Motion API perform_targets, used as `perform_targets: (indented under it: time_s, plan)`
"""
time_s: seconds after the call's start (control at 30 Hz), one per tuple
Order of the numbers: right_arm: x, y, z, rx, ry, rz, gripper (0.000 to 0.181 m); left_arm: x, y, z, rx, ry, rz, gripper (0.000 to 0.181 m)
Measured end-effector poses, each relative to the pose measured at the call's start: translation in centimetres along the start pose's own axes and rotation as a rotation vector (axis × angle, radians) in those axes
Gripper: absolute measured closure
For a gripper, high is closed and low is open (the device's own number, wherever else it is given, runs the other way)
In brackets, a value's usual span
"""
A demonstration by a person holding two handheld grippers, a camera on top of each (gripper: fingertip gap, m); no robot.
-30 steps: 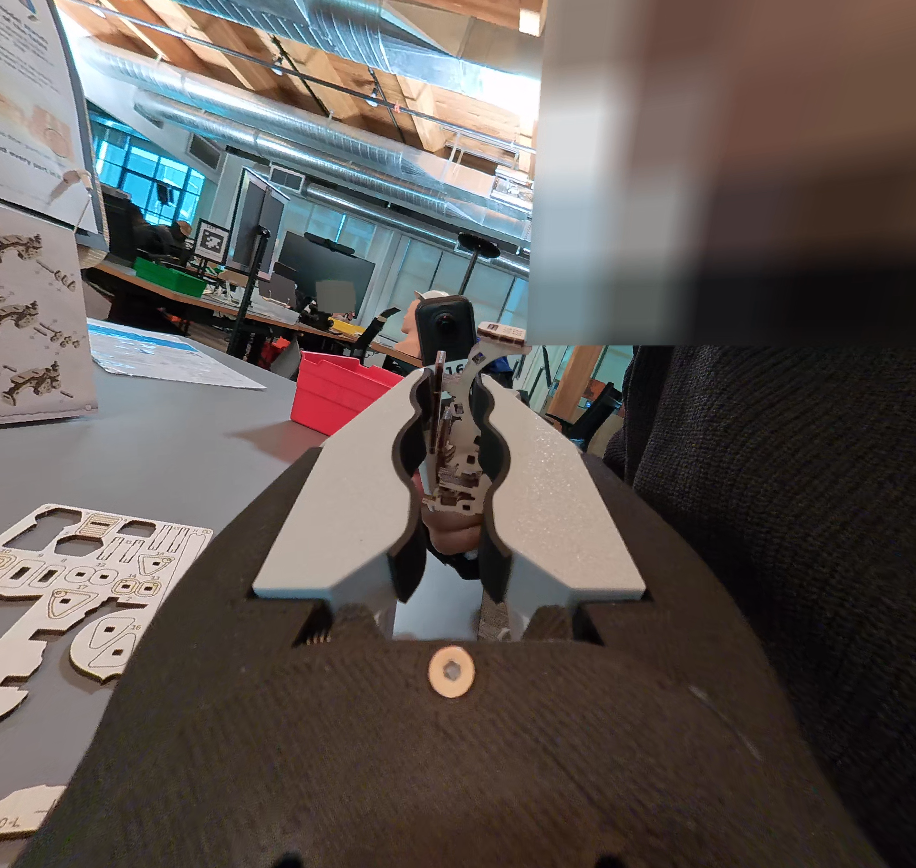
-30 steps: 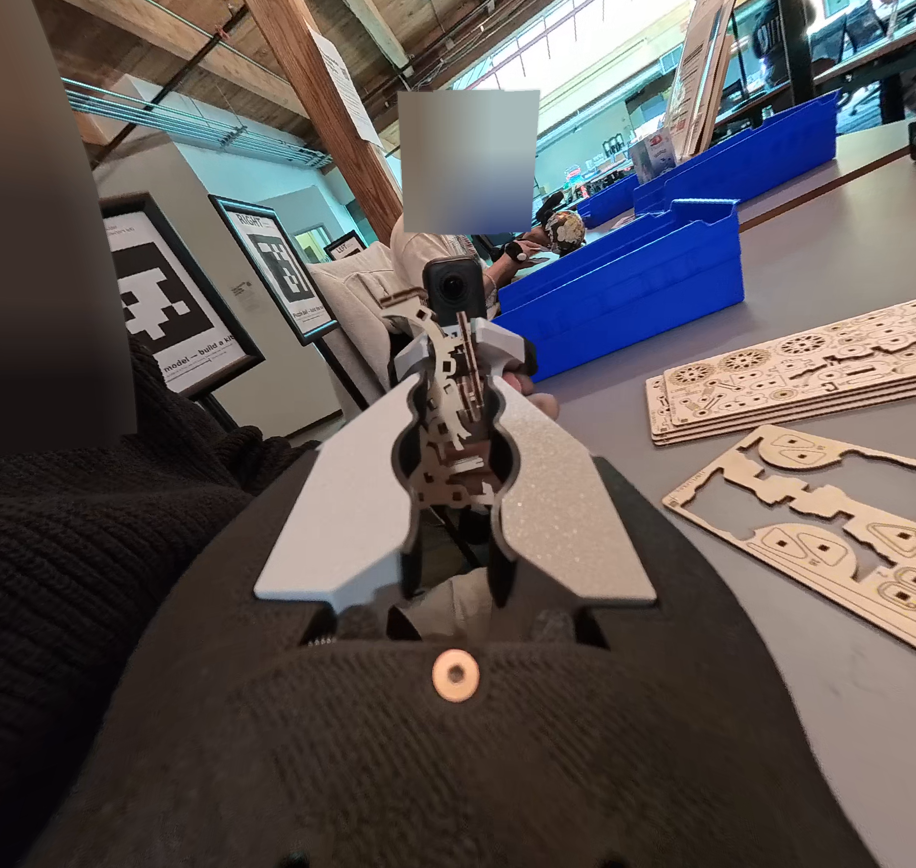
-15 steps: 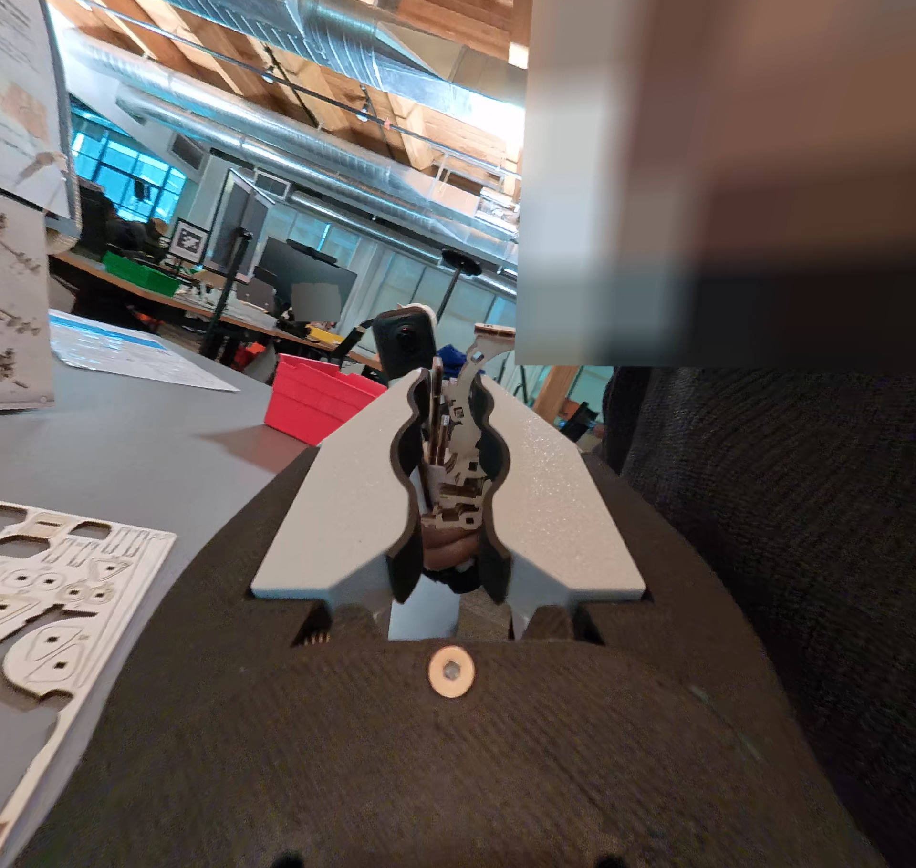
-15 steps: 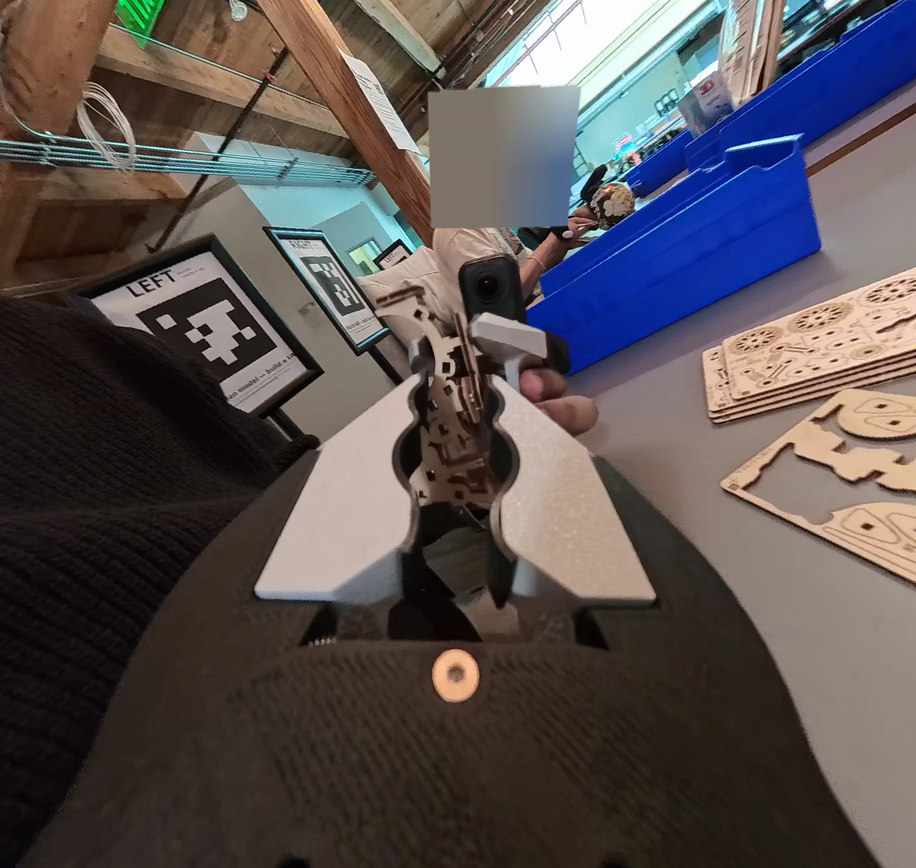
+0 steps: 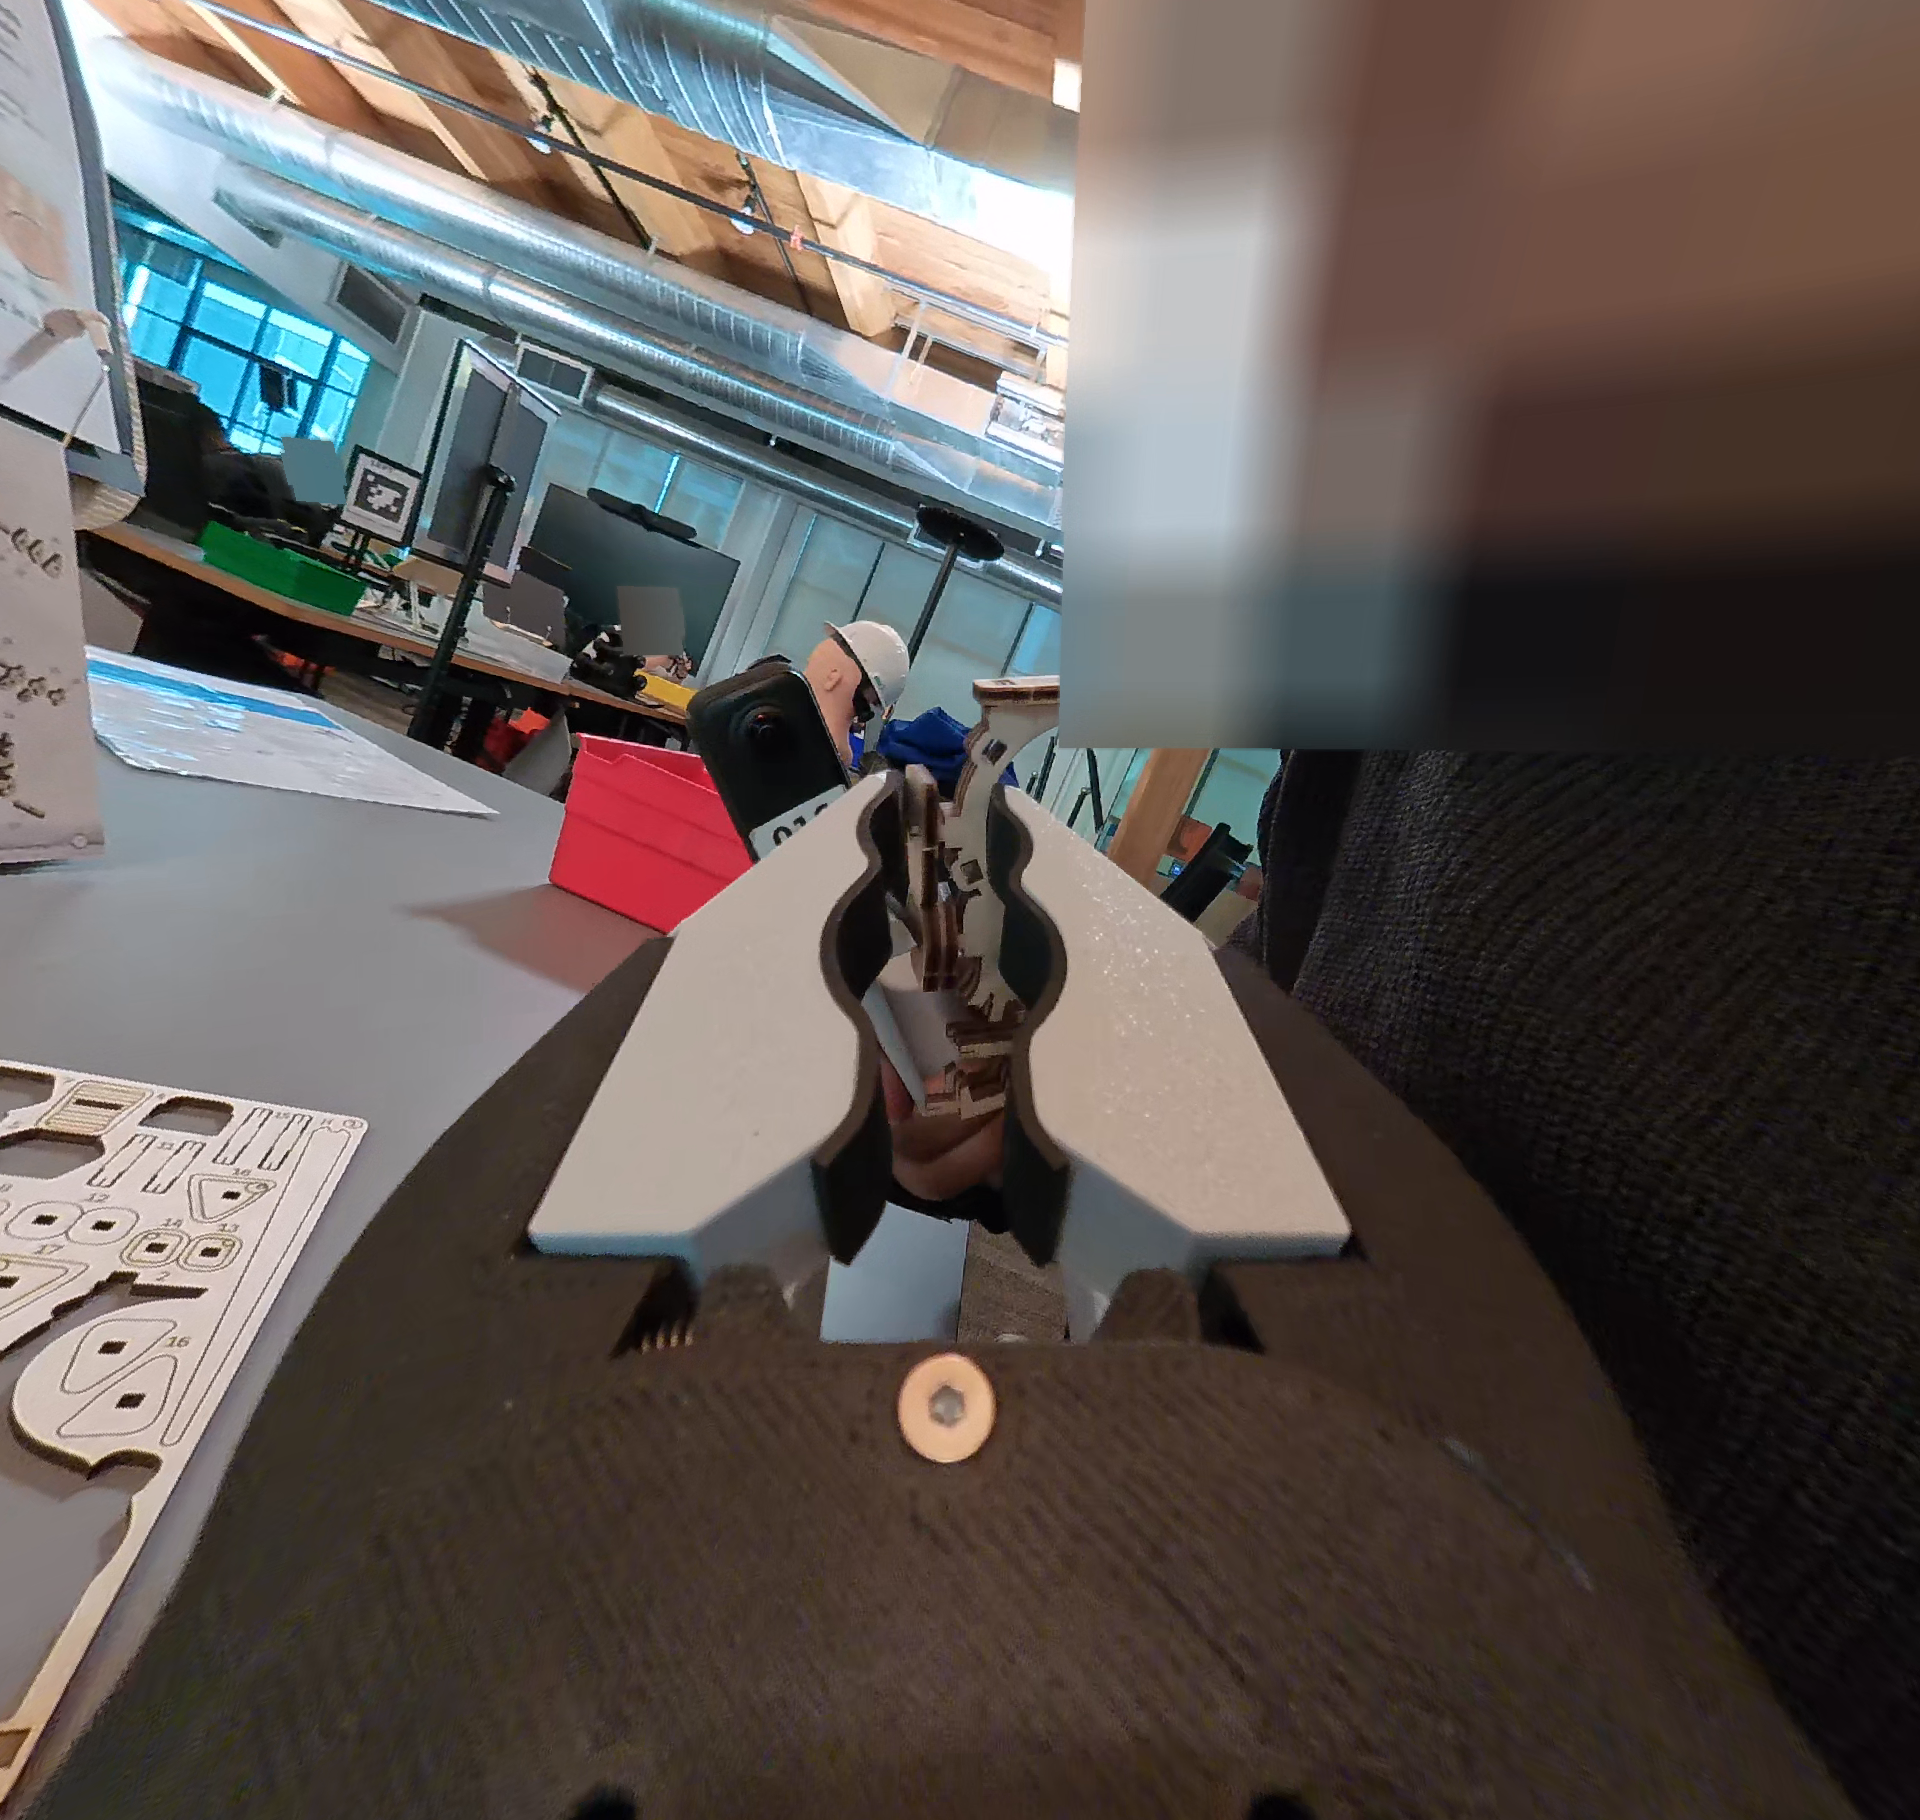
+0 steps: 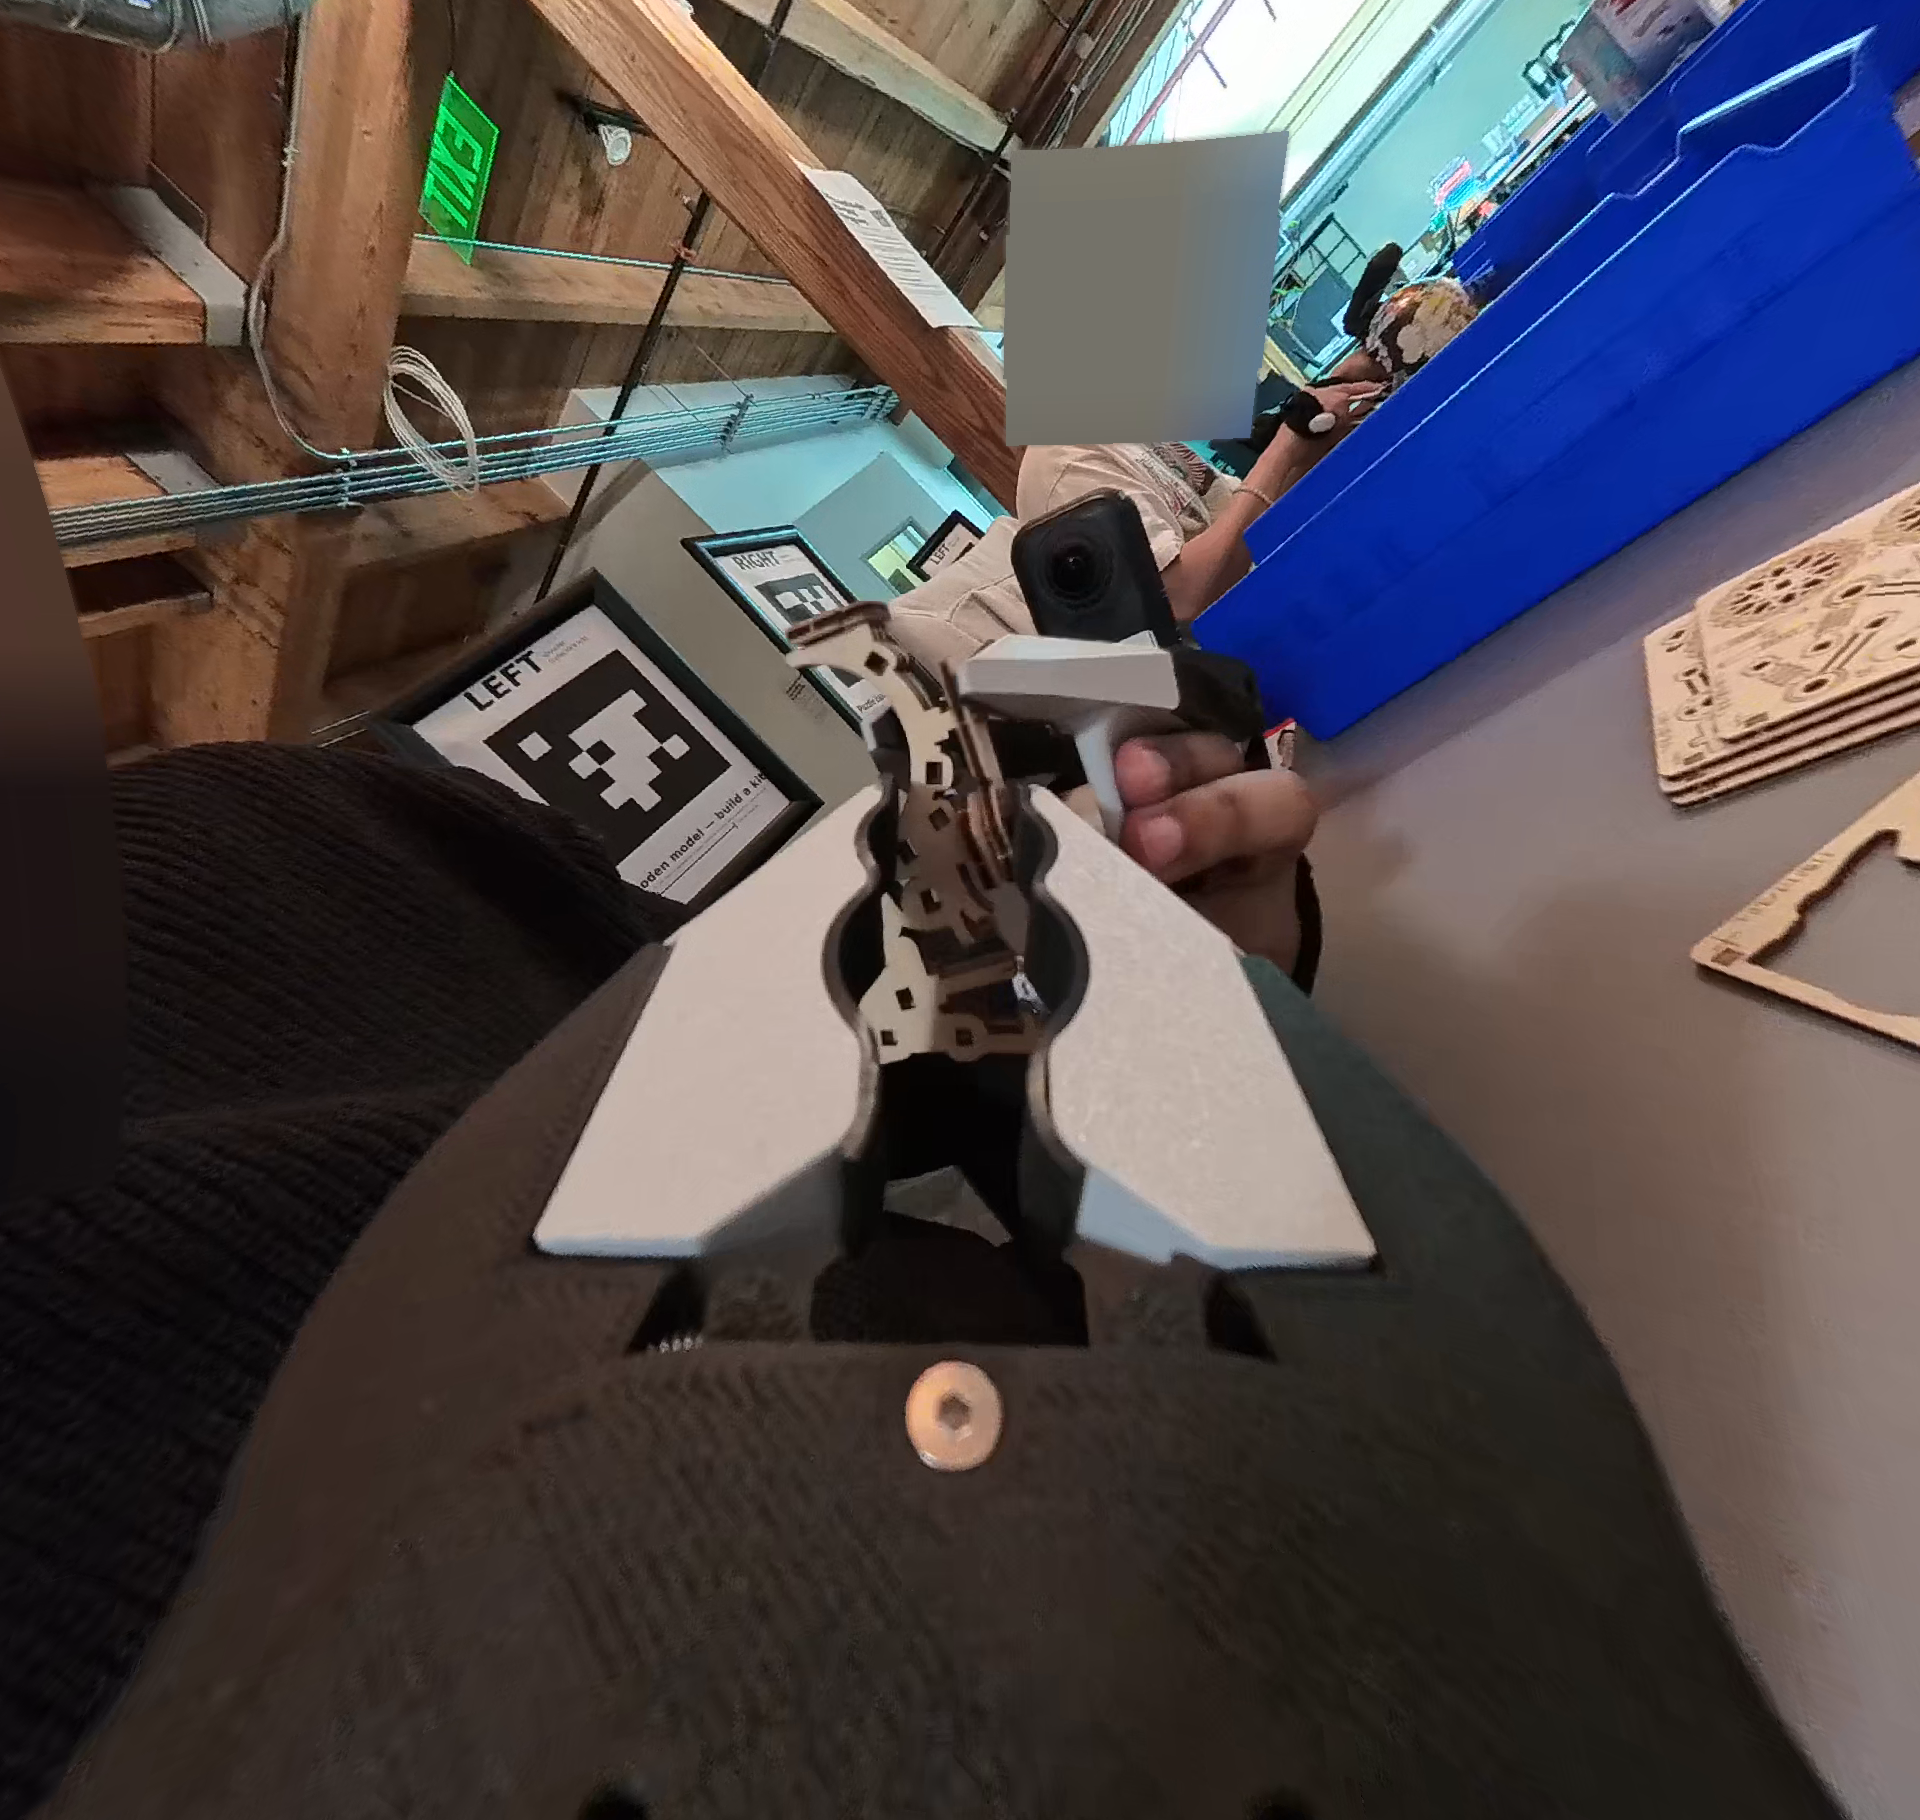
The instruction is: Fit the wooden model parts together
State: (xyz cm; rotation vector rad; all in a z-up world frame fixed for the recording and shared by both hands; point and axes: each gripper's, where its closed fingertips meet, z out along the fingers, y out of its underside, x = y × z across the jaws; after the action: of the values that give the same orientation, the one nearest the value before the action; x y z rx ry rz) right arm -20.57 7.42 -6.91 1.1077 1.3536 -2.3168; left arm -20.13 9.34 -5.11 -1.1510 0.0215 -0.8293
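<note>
A small wooden model assembly [image 5: 961, 949] of notched laser-cut plates is held in the air between both grippers, which face each other. My left gripper [image 5: 940, 809] is shut on it, and a curved wooden arm [image 5: 1003, 731] sticks up past the fingertips. In the right wrist view my right gripper [image 6: 951, 809] is shut on the same assembly [image 6: 935, 929]. The left gripper's grey finger [image 6: 1070, 679], its camera [image 6: 1086, 570] and a hand [image 6: 1195, 820] show just behind it. The right gripper's camera [image 5: 769, 752] shows in the left wrist view.
A grey table [image 5: 312, 939] holds a cut-out wooden sheet [image 5: 135, 1251], a red bin [image 5: 644, 835] and a printed sheet [image 5: 260, 742]. The right wrist view shows blue bins [image 6: 1558, 440], stacked wooden sheets [image 6: 1797, 648], an emptied sheet frame [image 6: 1818, 949] and framed marker signs [image 6: 623, 742]. A dark sweater [image 5: 1610, 1147] is close by. The tips of both grippers are at nearly the same place.
Both grippers stay shut on the assembly. The right gripper has rolled and tipped upward, so the table now slants. The left gripper now sits farther right in the right wrist view.
</note>
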Motion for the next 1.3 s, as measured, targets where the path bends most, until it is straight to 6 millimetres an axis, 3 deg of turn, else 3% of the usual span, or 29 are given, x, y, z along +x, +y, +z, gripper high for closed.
perform_targets:
  time_s: [0.5,0.7,0.93,1.3]
  plan:
    - [-0.3,-0.3,0.1,0.019,-0.004,-0.056,0.16,0.2,-0.1,0.2,-0.008,0.022,0.004,0.168]
    - [-0.1,-1.8,-0.7,0.09,0.071,-0.168,0.152,0.5,-0.7,0.1,0.01,0.019,0.024,0.168]
    - [-0.3,-0.6,0.0,0.012,0.136,-0.324,0.161,0.2,-1.3,-0.5,0.008,-0.006,0.057,0.168]
    - [0.9,-0.1,-0.2,-0.003,0.094,-0.094,0.154,-0.5,-0.4,-0.6,-0.067,-0.038,0.066,0.168]
